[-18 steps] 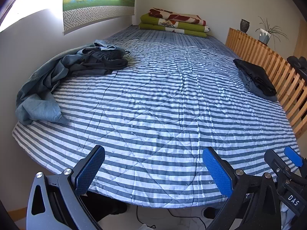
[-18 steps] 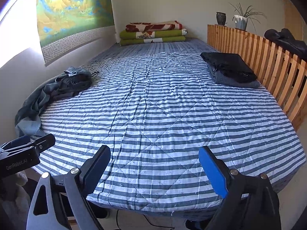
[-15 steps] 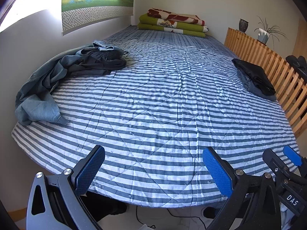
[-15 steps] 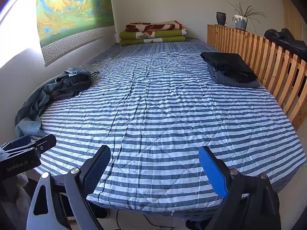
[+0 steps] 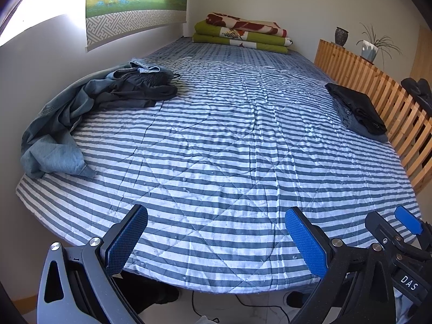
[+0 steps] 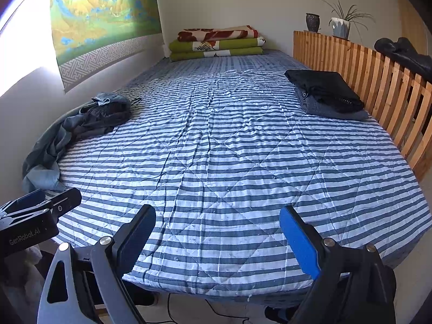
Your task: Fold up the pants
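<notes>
Left wrist view: one bed [image 5: 216,162] with a blue-and-white striped quilt fills the picture. The left gripper [image 5: 216,240] hangs over the bed's near edge, its two blue-padded fingers [image 5: 127,240] spread wide with nothing between them. One loose heap of unfolded pants [image 5: 89,108], blue denim mixed with dark grey cloth, lies along the bed's left side against the wall. One stack of two folded pants [image 5: 356,110], black on top of blue-grey, sits at the right side, just beside a wooden slatted rail [image 5: 383,91]. At the far end lies one pile of folded blankets [image 5: 243,33], green with a red-patterned one on top. One landscape wall hanging [image 5: 135,0] is on the left wall. Behind the rail stand one dark vase [image 5: 341,36] and one potted plant [image 5: 374,46]. Part of the right gripper [image 5: 402,232] shows at the lower right.

Right wrist view: the same bed [image 6: 229,162] again. The right gripper [image 6: 217,239] is over the near edge, also wide apart and holding nothing. The unfolded pants [image 6: 81,124] lie far left; the folded stack [image 6: 326,94] lies far right beside the rail [image 6: 378,78]. The blankets [image 6: 216,43], wall hanging [image 6: 102,13], vase [image 6: 312,22] and plant [image 6: 343,24] appear once each. One dark garment [image 6: 405,54] hangs over the rail's top. The left gripper [image 6: 32,216] shows at the left edge.

Compared with half a second earlier, the clothes and bedding lie where they did. In the left view the whole scene sits a little higher in the picture; the right view is almost unchanged. Both grippers are as wide as before.
</notes>
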Available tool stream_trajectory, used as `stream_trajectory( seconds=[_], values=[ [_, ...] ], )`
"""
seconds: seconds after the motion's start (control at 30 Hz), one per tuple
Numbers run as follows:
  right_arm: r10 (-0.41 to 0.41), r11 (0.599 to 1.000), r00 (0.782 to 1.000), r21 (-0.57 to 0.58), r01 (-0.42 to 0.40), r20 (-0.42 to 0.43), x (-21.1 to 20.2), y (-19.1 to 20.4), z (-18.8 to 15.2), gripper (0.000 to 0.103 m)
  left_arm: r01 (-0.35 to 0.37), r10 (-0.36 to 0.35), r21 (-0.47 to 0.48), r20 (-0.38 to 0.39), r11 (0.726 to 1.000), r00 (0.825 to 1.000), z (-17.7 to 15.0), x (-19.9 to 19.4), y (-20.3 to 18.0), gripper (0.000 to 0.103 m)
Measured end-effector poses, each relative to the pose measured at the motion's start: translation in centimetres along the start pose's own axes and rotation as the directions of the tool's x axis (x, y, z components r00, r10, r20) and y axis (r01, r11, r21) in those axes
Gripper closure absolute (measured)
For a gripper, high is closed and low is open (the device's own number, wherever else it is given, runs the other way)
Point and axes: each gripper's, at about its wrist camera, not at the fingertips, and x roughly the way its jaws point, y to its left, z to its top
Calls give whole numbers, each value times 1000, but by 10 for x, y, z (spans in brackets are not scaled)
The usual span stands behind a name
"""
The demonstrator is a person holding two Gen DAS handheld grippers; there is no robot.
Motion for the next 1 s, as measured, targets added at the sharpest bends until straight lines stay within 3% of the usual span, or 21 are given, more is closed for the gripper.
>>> stream_trajectory(
  seconds=[1.0],
  values=[
    [-9, 1000, 1000, -23, 9, -3, 5, 11, 7, 12, 3, -2, -12, 10, 1000, 1000, 5, 3, 14, 0]
  ],
)
